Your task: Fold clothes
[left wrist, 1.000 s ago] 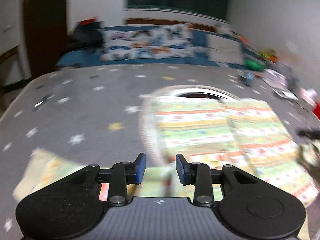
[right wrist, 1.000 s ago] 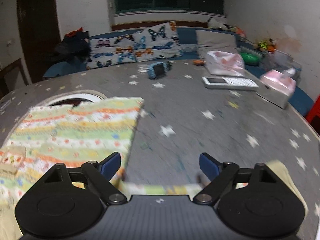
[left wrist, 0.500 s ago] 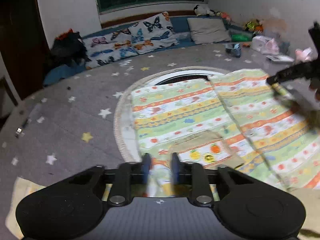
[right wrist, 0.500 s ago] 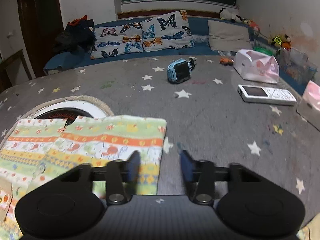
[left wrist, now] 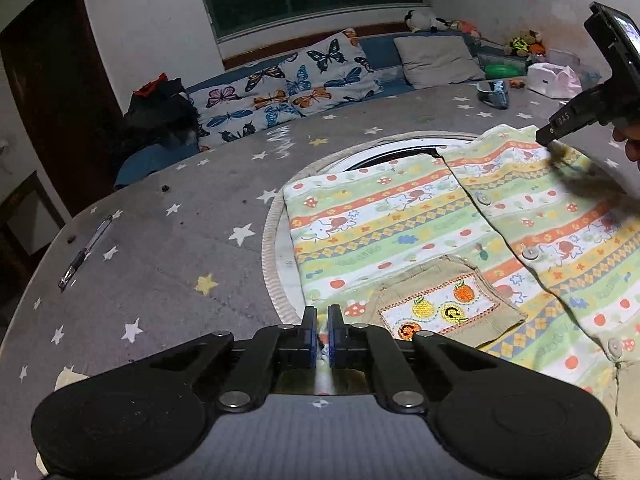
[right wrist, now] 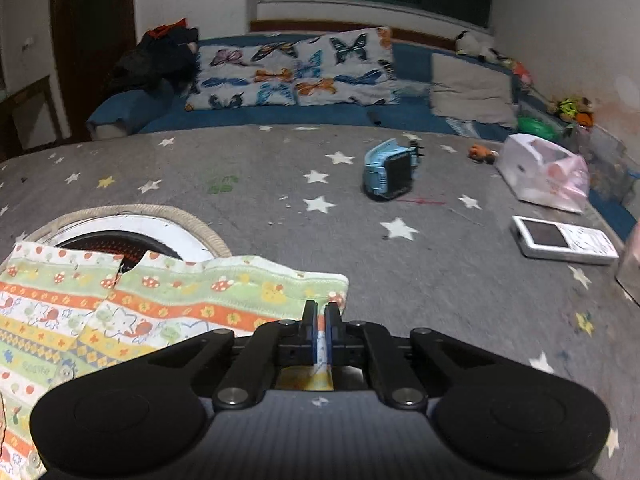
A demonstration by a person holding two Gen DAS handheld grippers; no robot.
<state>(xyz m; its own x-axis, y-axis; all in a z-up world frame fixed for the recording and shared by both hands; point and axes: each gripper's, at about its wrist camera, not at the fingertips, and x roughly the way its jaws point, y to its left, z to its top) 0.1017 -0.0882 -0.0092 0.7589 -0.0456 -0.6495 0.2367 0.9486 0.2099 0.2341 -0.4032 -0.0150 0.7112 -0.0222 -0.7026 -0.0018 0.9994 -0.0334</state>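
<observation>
Left wrist view. We see the left gripper (left wrist: 323,330) at 6 o'clock, jaws clenched on the near edge of the striped shirt (left wrist: 400,224); a sliver of printed cloth shows between the blue pads (left wrist: 309,332). The shirt lies spread flat on the grey star-print mat (left wrist: 160,248), reaching from centre toward 3 and 4 o'clock, buttons down its front, a tan pocket (left wrist: 444,304) with fruit embroidery just beyond the jaws at 5 o'clock. A round woven-rimmed ring (left wrist: 276,216) lies under the shirt's far half. At 9 o'clock a pen (left wrist: 84,254) rests on the mat, well apart from the shirt. At 2 o'clock the right gripper (left wrist: 572,124) comes in over the shirt's far corner; its jaws are blurred here.

Right wrist view. We see the right gripper (right wrist: 319,332) at 6 o'clock, jaws clenched on the shirt (right wrist: 160,304) near its right-hand corner; cloth shows between the pads. The shirt spreads from the jaws toward 8 and 9 o'clock, its collar edge over the ring (right wrist: 132,216) at 9 o'clock. On the mat (right wrist: 400,280): a blue toy (right wrist: 390,172) at 1 o'clock, a white handset (right wrist: 564,242) at 3 o'clock, a white bag (right wrist: 544,172) at 2 o'clock. Butterfly pillows (right wrist: 296,70) sit at 12 o'clock.
</observation>
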